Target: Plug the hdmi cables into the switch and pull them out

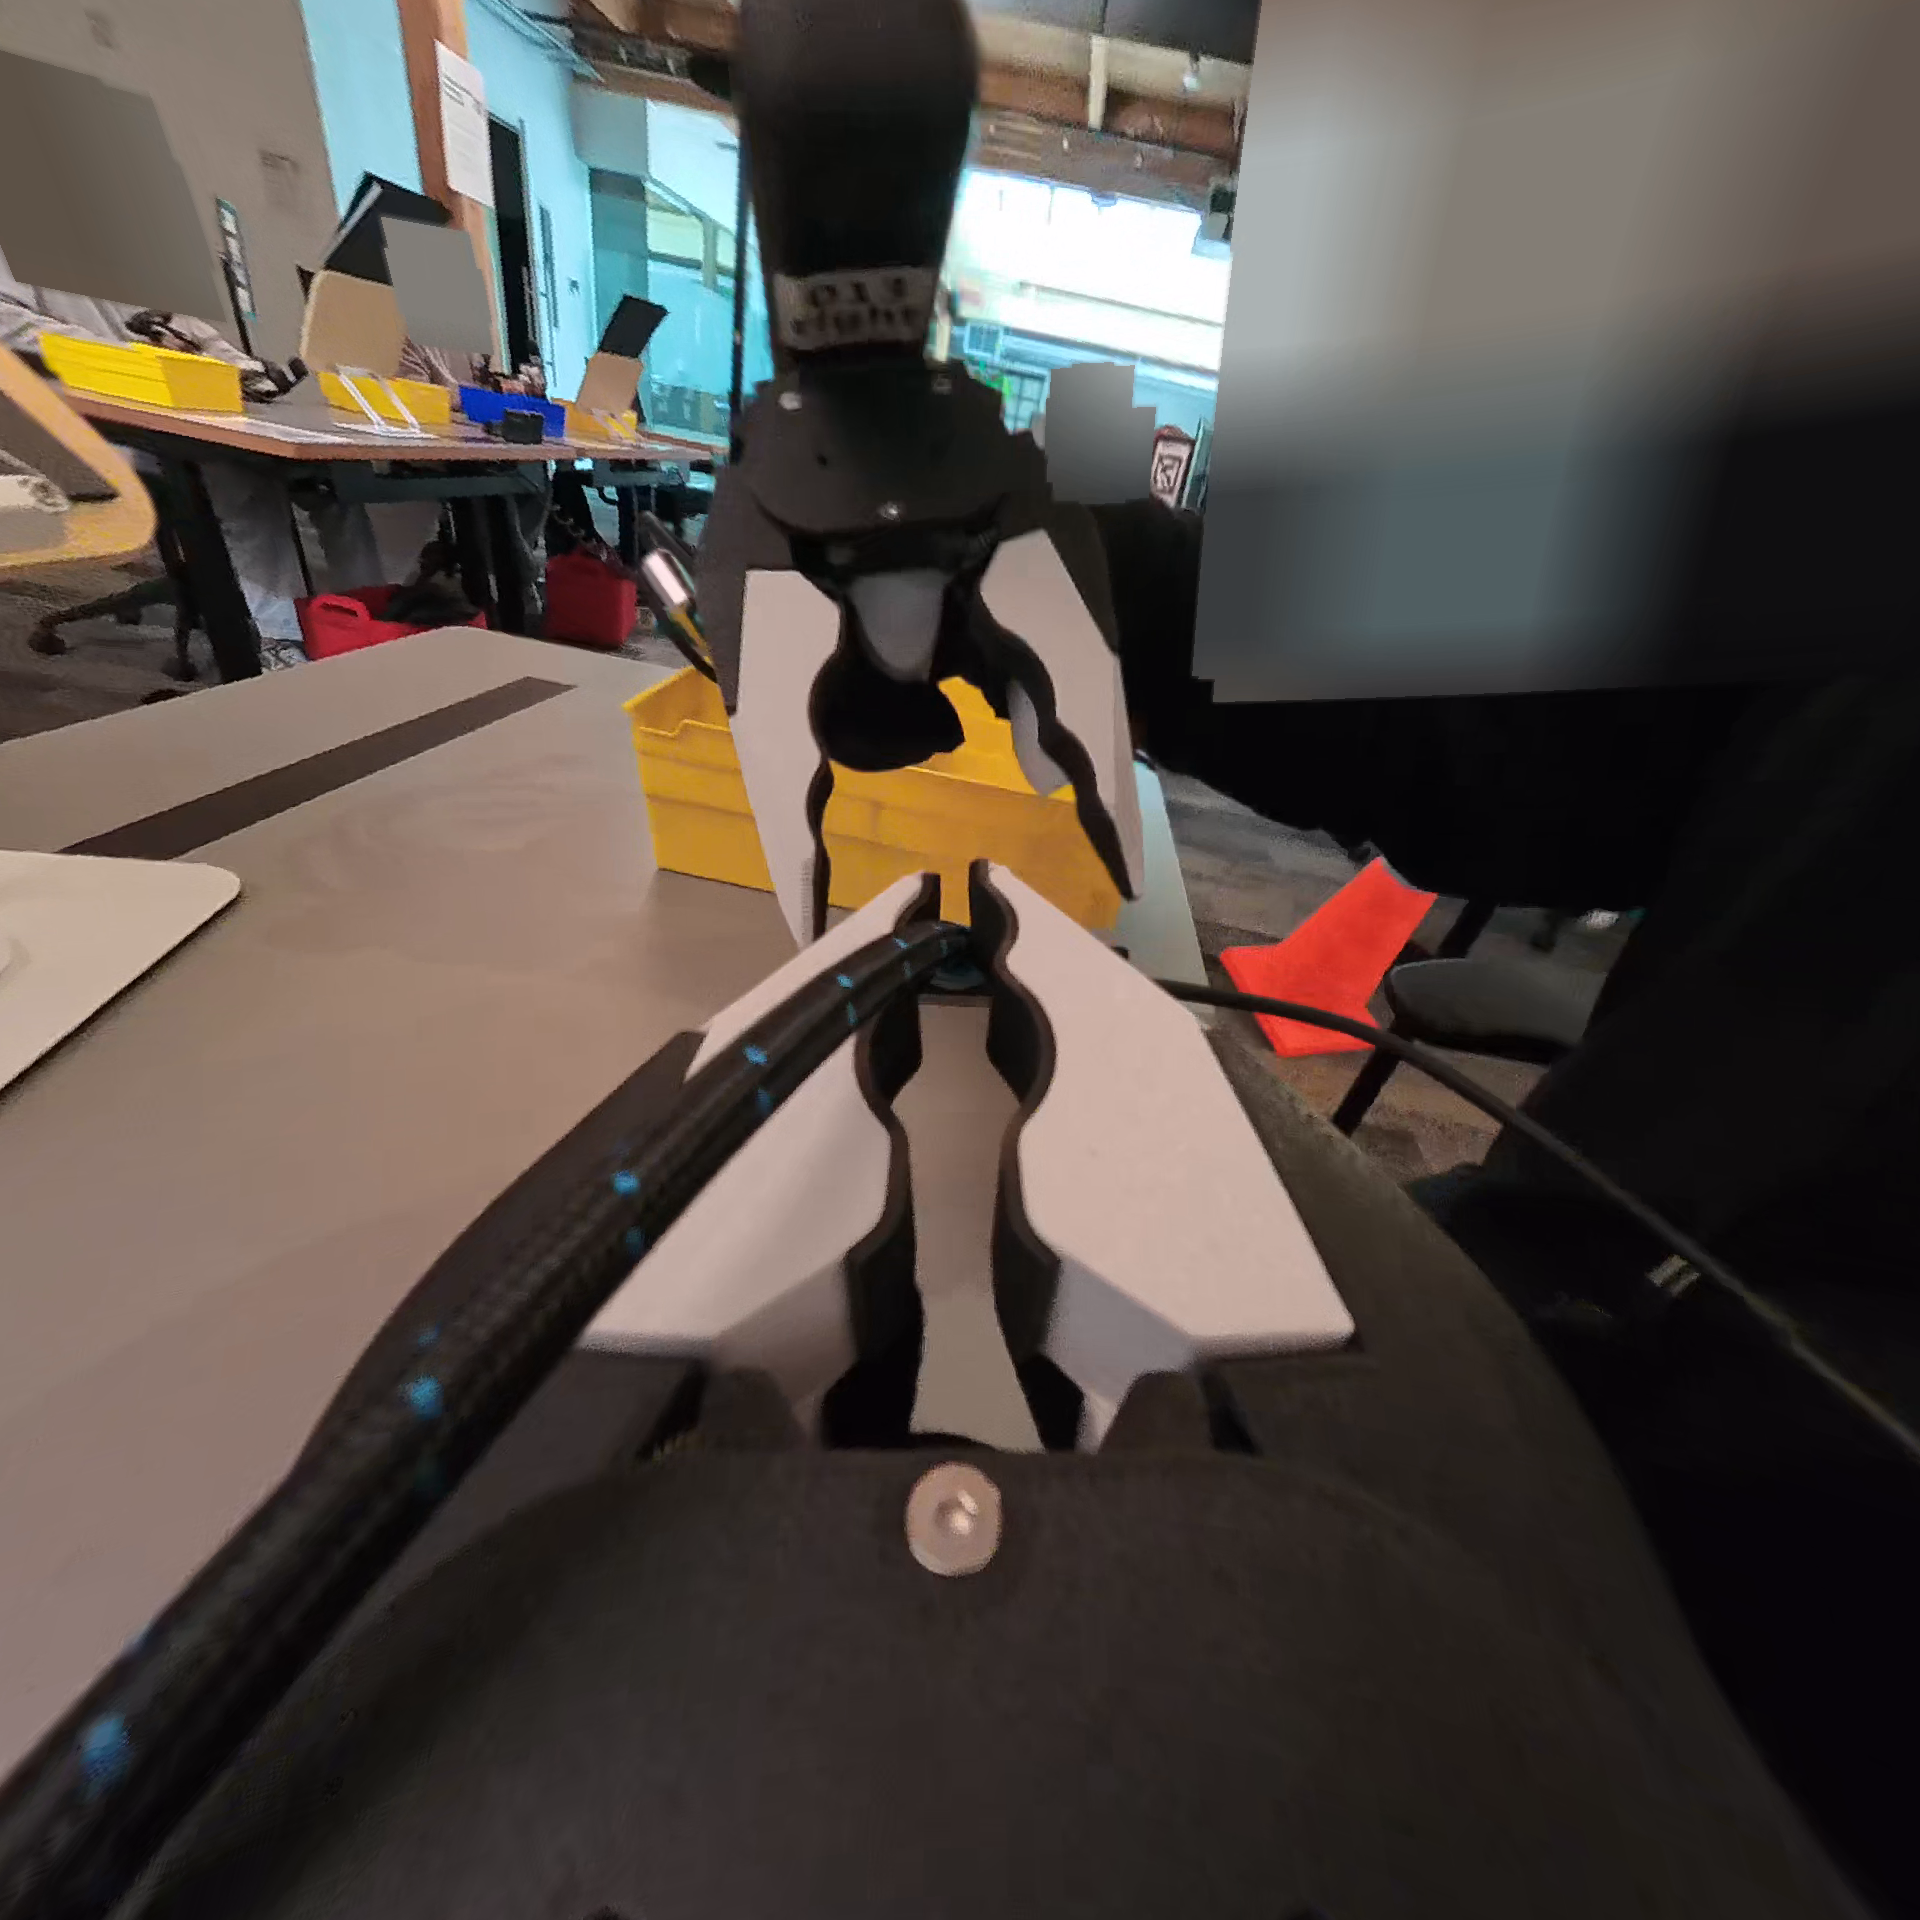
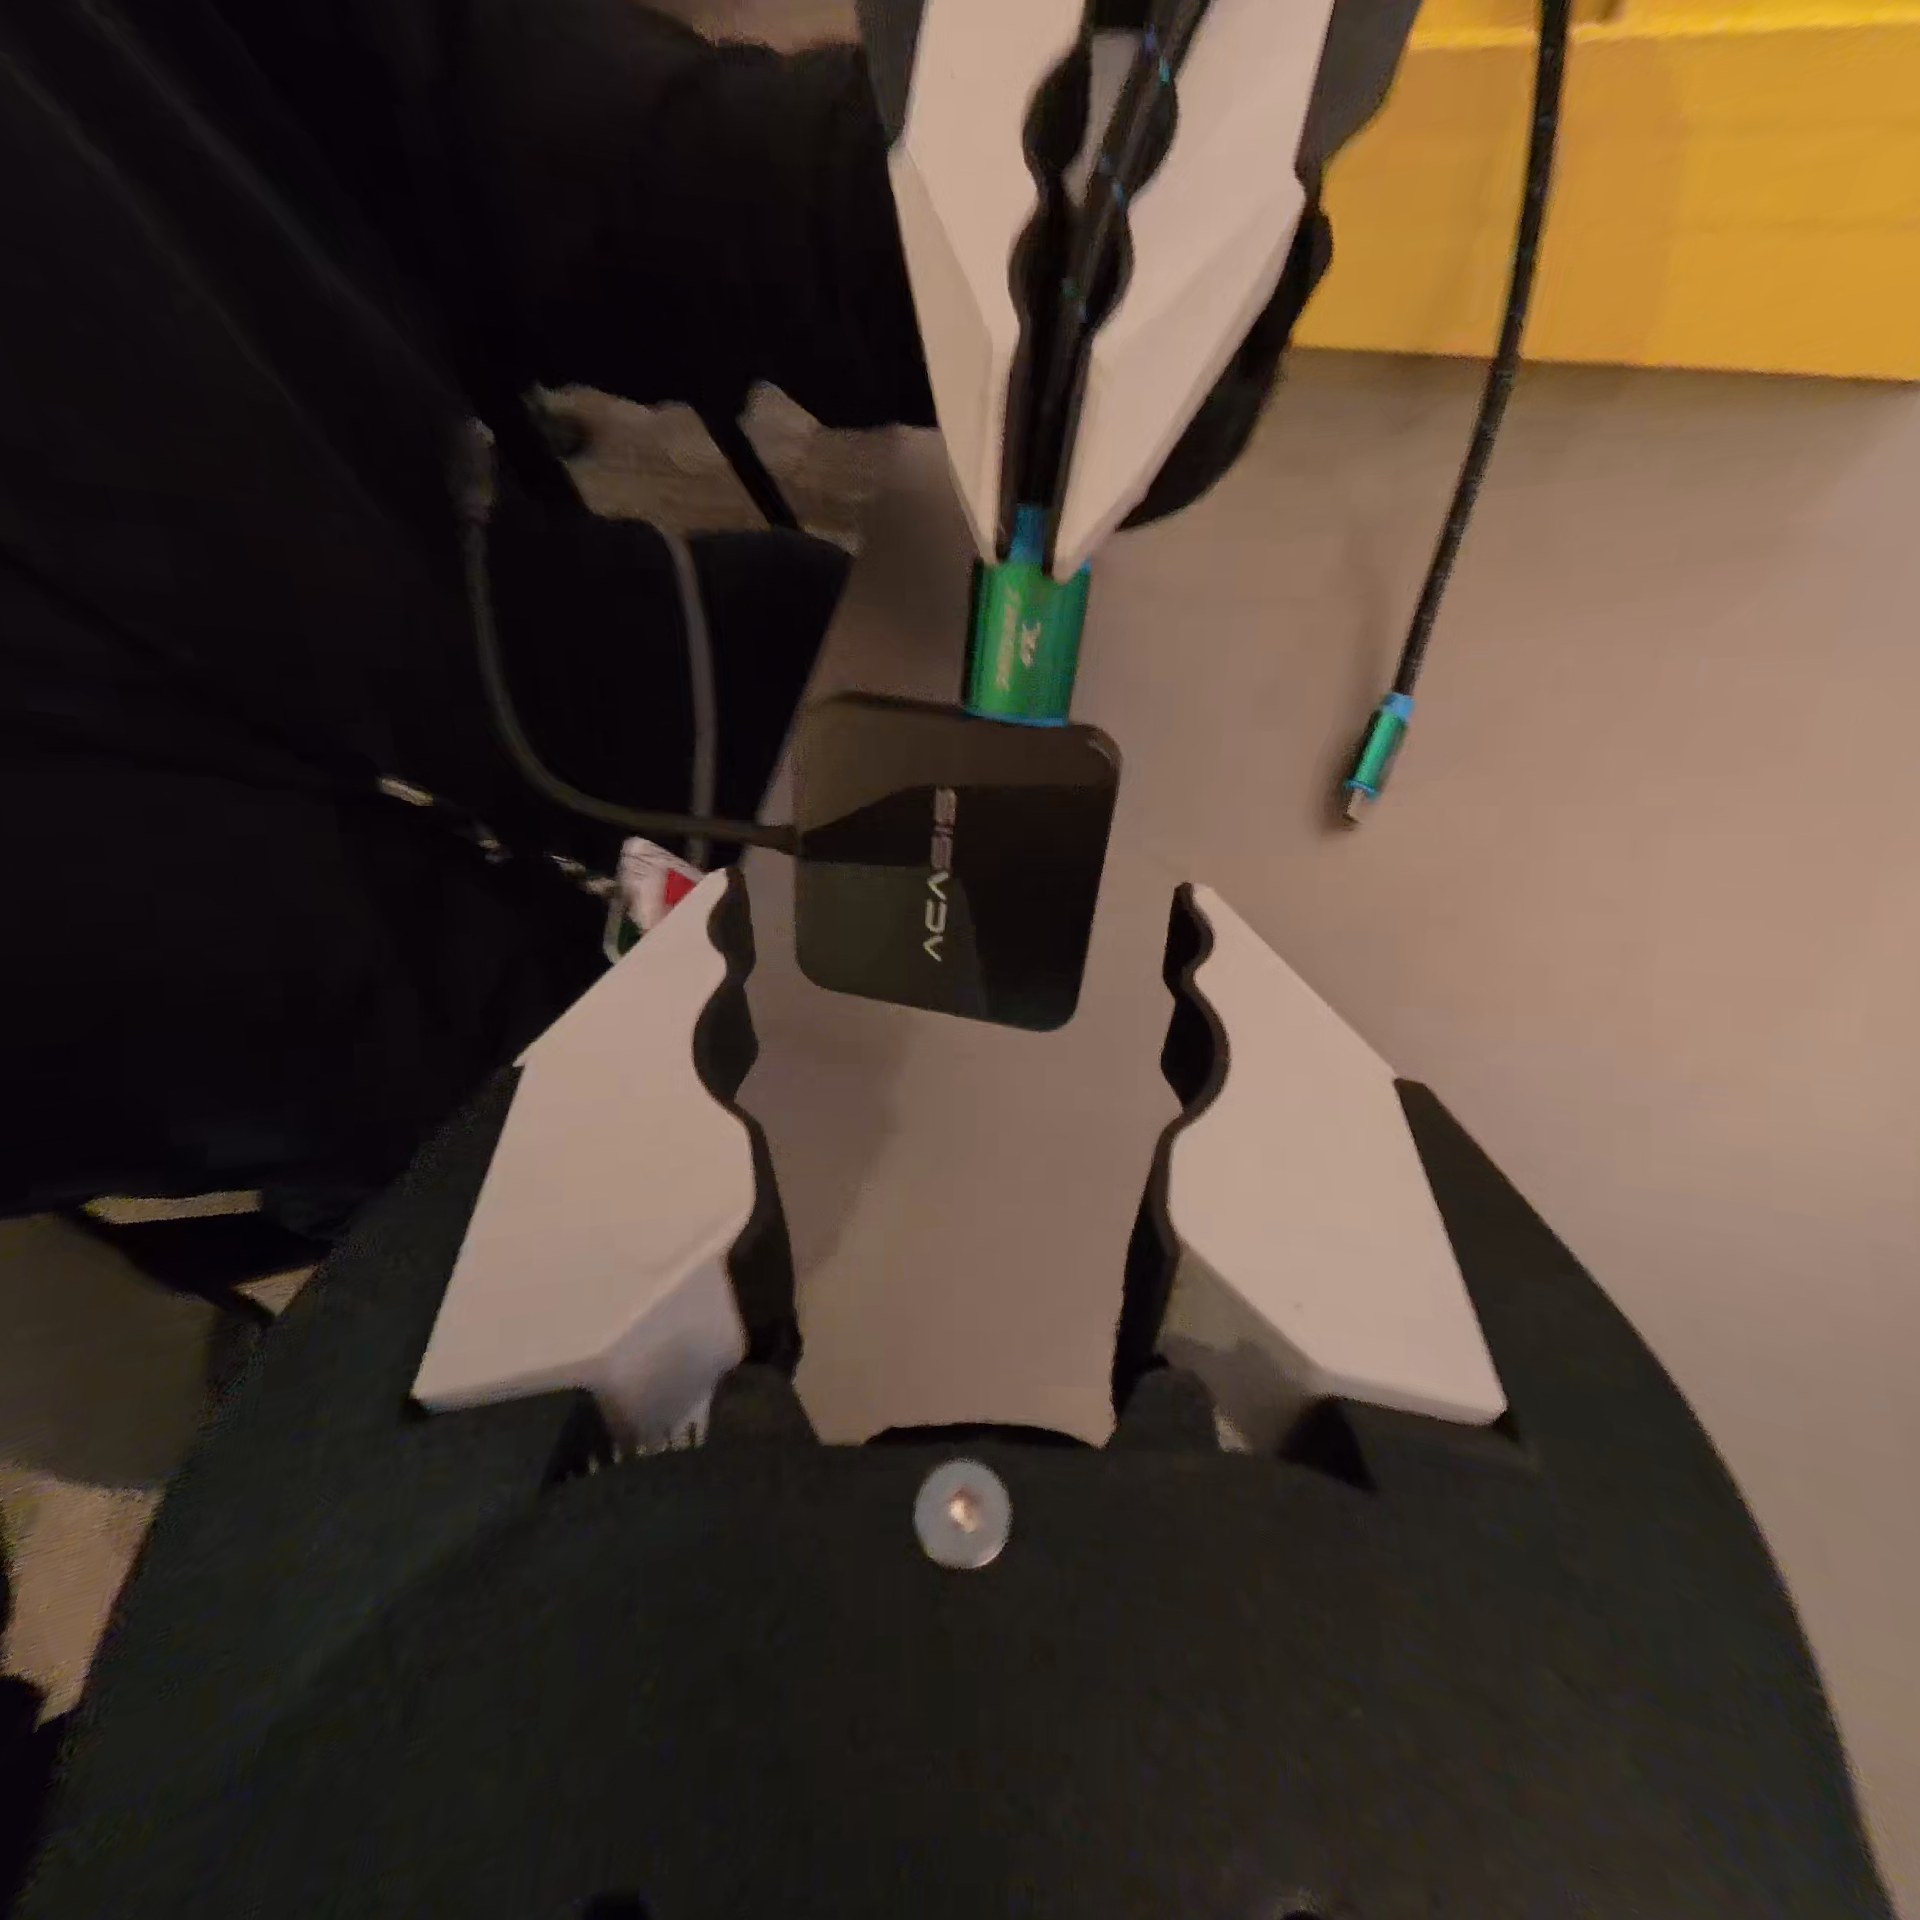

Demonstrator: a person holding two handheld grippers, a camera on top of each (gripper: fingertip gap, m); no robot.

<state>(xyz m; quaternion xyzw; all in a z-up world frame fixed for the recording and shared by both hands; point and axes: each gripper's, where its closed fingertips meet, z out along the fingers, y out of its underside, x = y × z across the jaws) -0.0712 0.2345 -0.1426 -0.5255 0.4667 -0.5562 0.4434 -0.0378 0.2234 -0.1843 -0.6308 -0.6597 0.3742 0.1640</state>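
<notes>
A black square switch (image 2: 956,862) lies flat on the grey table (image 2: 1558,1039), between my right gripper's spread fingertips. My right gripper (image 2: 956,914) is open and empty just above it. My left gripper (image 2: 1029,540) comes in from the far side, shut on a black braided HDMI cable (image 1: 623,1174) right behind its green plug (image 2: 1023,644). The plug body meets the switch's far edge. In the left wrist view my left gripper (image 1: 951,904) hides the switch. A second HDMI cable's green plug (image 2: 1377,758) lies loose on the table to the right.
A yellow bin (image 1: 707,790) stands on the table beyond the switch and also shows in the right wrist view (image 2: 1662,208). The switch's thin black lead (image 2: 623,810) runs off the table edge towards a person in dark clothes (image 2: 260,520). A white pad (image 1: 94,935) lies far left. About 6 cm separates my left fingertips from my right.
</notes>
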